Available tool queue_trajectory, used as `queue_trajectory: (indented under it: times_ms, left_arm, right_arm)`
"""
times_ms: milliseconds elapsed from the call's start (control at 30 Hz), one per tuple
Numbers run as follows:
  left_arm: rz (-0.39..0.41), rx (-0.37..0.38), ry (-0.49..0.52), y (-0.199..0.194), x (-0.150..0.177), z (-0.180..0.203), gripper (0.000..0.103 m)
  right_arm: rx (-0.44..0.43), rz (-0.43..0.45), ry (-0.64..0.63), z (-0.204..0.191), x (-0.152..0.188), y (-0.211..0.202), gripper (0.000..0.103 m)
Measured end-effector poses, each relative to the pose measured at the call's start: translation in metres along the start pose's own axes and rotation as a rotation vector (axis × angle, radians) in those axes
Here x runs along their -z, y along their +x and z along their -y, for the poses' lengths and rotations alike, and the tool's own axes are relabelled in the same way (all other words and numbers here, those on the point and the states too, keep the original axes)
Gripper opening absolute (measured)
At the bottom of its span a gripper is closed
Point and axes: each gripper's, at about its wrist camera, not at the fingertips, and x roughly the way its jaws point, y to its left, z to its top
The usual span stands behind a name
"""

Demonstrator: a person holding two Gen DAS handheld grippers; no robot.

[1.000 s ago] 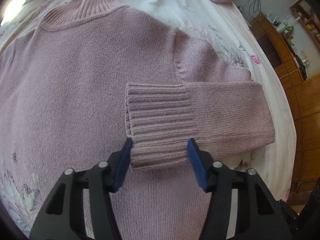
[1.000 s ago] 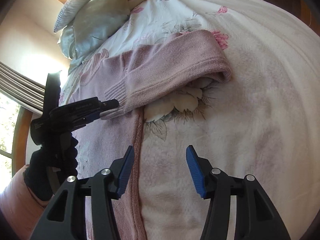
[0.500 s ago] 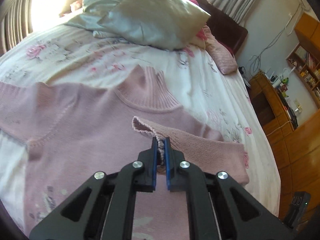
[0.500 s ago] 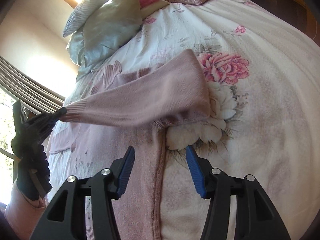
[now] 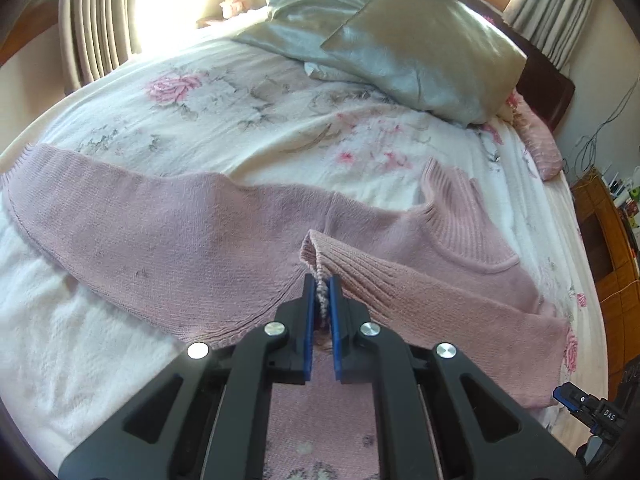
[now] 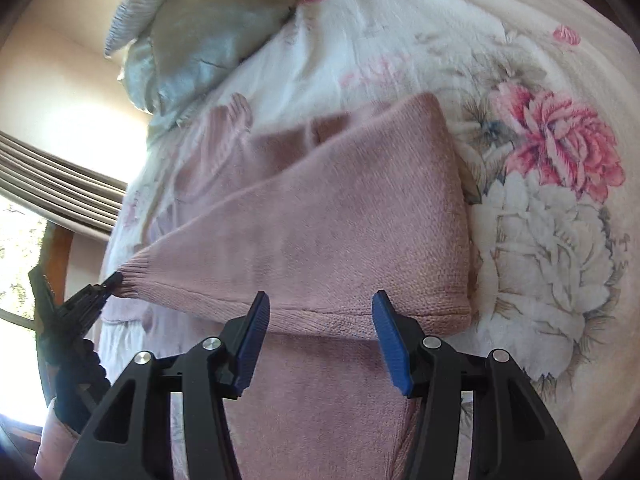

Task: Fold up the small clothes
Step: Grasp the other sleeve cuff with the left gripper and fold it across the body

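Pink knit sweater point(image 5: 192, 240) lies on the floral bed point(image 5: 280, 120); left gripper point(image 5: 321, 300) clamps its ribbed cuff point(image 5: 320, 256), apparently lifted, while right gripper point(image 6: 320, 324) hovers with fingers spread.

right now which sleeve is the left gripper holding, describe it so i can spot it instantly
Start at the floral white bedspread with silver pillows at its head, where a pink knitted sweater lies spread. The held sleeve crosses the sweater's body, its ribbed cuff pinched in the left gripper. The other sleeve lies flat and outstretched.
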Motion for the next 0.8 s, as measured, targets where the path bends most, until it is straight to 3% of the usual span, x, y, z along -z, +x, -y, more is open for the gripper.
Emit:
queue_trajectory:
  times_ms: [100,167,233,300,367,433,533,667,800]
  left_arm:
    - [-0.044,-0.05,0.001,0.012,0.006,-0.013,0.007]
    - [-0.013,-0.03,-0.015,0.0,0.009,-0.016,0.01]
    - [0.036,-0.008,0.028,-0.014,0.011,-0.004,0.023]
    - [0.026,0.053,0.072,-0.016,0.013,0.014,0.039]
    - [-0.006,0.097,0.108,-0.006,0.016,0.031,0.04]
    - [-0.056,0.088,0.151,0.015,0.022,0.043,0.04]
    - [-0.215,0.09,0.141,0.06,0.034,0.037,0.04]
    - [-0.199,0.153,0.152,0.05,0.031,0.025,0.04]
    - [-0.111,0.21,0.083,0.006,0.02,-0.021,0.064]
  right_arm:
    - [0.024,-0.045,0.0,0.005,0.008,0.018,0.053]
    - [0.043,-0.033,-0.03,-0.004,0.01,0.011,0.055]
    - [0.012,0.009,-0.051,-0.018,0.012,-0.001,0.055]
    - [-0.016,0.031,-0.063,-0.034,0.01,-0.006,0.056]
    - [-0.03,0.026,-0.066,-0.047,0.008,0.001,0.057]
    - [-0.002,0.0,-0.072,-0.057,0.008,0.018,0.057]
    - [0.068,-0.079,-0.046,-0.054,0.012,0.052,0.057]
    - [0.125,-0.076,-0.081,-0.067,0.012,0.055,0.061]
    - [0.088,-0.022,-0.154,-0.104,0.024,0.034,0.065]
